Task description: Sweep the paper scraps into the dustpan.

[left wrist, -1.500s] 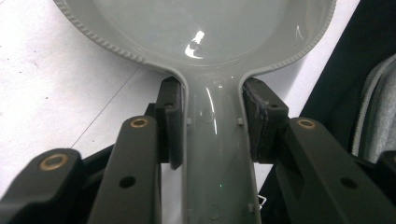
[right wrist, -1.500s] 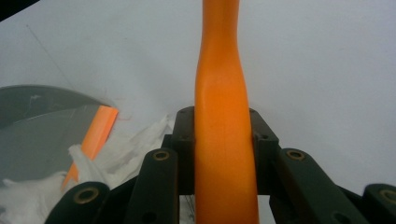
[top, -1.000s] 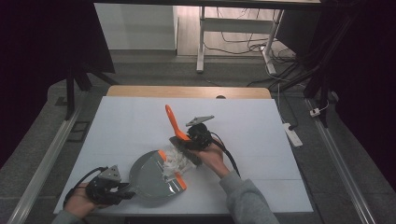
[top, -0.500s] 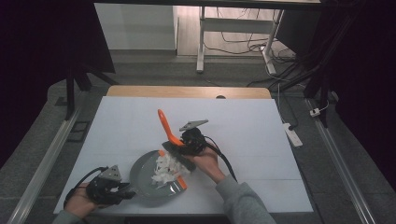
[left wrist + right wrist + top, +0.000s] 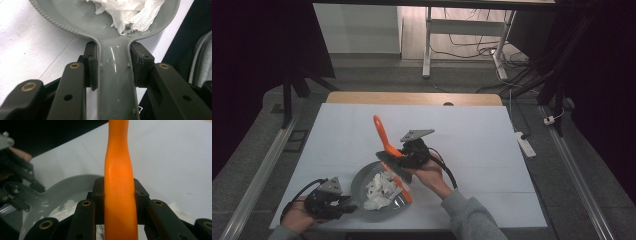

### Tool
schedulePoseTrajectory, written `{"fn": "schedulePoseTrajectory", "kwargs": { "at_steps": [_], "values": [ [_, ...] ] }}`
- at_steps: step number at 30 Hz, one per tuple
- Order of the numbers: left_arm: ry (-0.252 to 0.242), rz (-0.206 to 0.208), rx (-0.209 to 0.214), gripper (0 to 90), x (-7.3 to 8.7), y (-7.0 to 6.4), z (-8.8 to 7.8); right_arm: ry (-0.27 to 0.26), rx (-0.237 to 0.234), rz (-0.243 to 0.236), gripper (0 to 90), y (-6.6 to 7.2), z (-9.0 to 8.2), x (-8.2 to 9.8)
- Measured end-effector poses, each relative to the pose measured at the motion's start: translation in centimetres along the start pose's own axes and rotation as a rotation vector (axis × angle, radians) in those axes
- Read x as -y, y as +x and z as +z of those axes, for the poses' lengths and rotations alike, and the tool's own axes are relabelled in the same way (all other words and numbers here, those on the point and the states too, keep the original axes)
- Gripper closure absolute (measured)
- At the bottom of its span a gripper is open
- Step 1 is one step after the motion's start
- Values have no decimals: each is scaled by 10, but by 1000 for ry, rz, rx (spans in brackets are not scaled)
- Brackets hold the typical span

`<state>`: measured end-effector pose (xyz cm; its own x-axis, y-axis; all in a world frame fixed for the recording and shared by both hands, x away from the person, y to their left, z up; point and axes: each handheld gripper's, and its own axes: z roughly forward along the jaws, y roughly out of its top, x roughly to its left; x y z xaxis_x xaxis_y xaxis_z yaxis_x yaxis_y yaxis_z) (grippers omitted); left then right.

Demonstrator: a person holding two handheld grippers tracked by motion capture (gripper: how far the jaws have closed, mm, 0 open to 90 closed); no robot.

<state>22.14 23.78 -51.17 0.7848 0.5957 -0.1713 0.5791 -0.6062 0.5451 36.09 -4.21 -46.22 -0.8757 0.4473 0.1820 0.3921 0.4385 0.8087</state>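
Tongs on unmarked grey pan handle

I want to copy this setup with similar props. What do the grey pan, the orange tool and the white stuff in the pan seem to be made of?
The grey pan looks like moulded plastic: glossy highlights, a beaded rim, moulding marks on its handle. The orange tool seems smooth plastic or silicone, evenly coloured with a soft sheen. The white stuff looks like crumpled tissue paper: thin, matte, torn creased folds.

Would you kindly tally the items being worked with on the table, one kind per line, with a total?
Grey pan: 1
Orange-handled brush: 1
Crumpled white paper, one heap in the pan: 1
Total: 3
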Motion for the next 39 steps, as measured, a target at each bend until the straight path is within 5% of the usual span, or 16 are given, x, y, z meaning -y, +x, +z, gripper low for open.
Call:
{"fn": "schedulePoseTrajectory", "kwargs": {
  "at_steps": [10,17,22,28,39],
  "values": [
    [1,0,1,615,0,1,0,-33,138,34,704,-38,-19,-8],
    [1,0,2,615,0,1,0,0,199,70,704,-59,-13,-5],
    [0,-1,3,615,1,1,0,71,262,68,704,-76,7,-3],
    [-2,-4,4,615,1,2,0,118,258,72,705,-77,25,-4],
    [-1,-7,-2,615,1,2,1,206,139,9,705,-40,41,-4]
  ]
}}
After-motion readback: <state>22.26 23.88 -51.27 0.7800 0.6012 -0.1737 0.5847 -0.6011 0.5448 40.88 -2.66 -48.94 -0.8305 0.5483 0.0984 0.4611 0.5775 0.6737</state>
